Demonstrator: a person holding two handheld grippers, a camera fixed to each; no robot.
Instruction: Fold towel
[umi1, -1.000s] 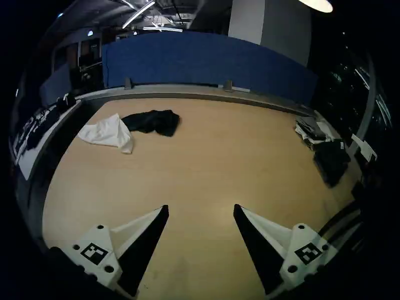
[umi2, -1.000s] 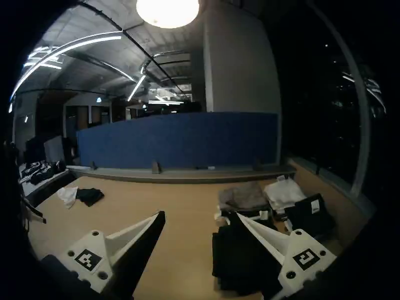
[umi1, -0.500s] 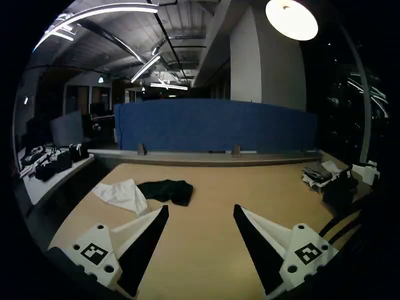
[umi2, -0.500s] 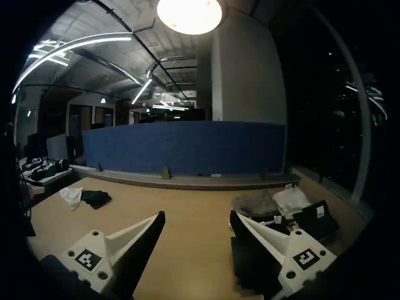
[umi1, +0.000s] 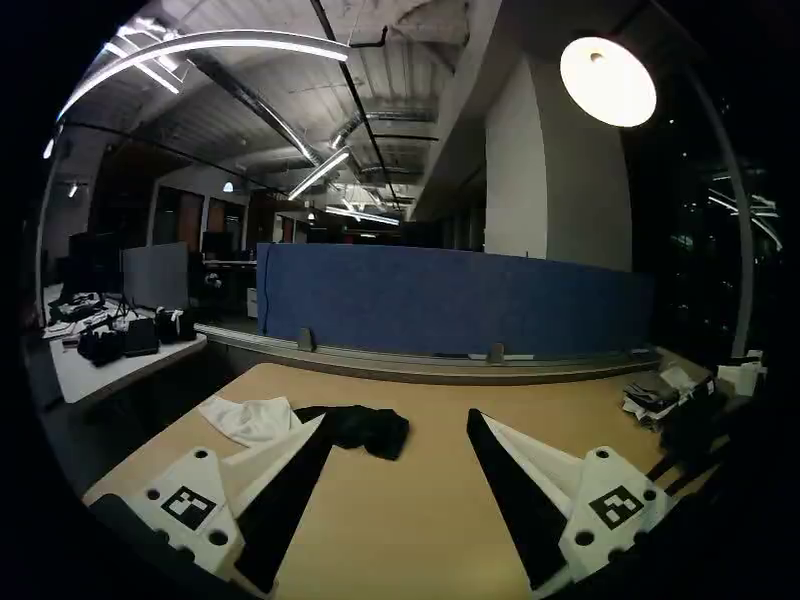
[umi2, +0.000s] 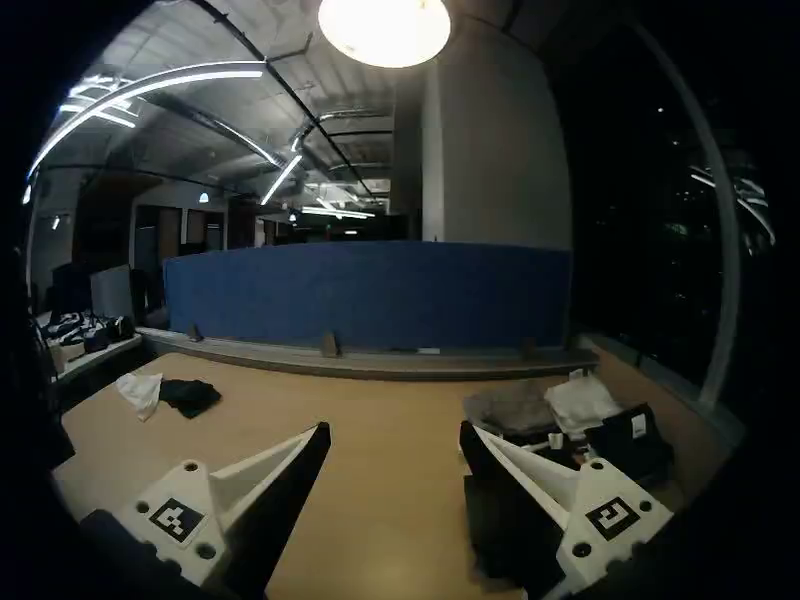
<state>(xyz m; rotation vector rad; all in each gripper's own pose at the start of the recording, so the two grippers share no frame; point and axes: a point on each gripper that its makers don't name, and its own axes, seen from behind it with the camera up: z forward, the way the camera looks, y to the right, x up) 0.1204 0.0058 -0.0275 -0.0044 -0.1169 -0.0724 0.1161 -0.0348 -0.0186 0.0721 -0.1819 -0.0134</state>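
Left gripper view: looking level across the table (umi1: 430, 530) past the left gripper (umi1: 400, 414), fingers spread wide, nothing between them. Held up off the surface and pointed toward the far-left end, where the white towel (umi1: 250, 418) lies crumpled, touching a black cloth (umi1: 368, 430) just beside it (towel partly hidden behind one finger). Probably aimed that way to line up a reach. Blue partition (umi1: 450, 300) along the back edge, loose pile of cloths (umi1: 665, 395) at far right.

Right gripper view: same table, right gripper (umi2: 395, 428) also spread and empty, hovering above the surface. White towel (umi2: 140, 392) and black cloth (umi2: 192, 396) well apart from it, far left. Close by one finger, a folded stack (umi2: 555, 405) of grey, white and dark pieces. Looks like the done pile, kept to one side so the middle of the table is free for folding. Not started on this towel yet; needs grabbing and pulling to the middle first.
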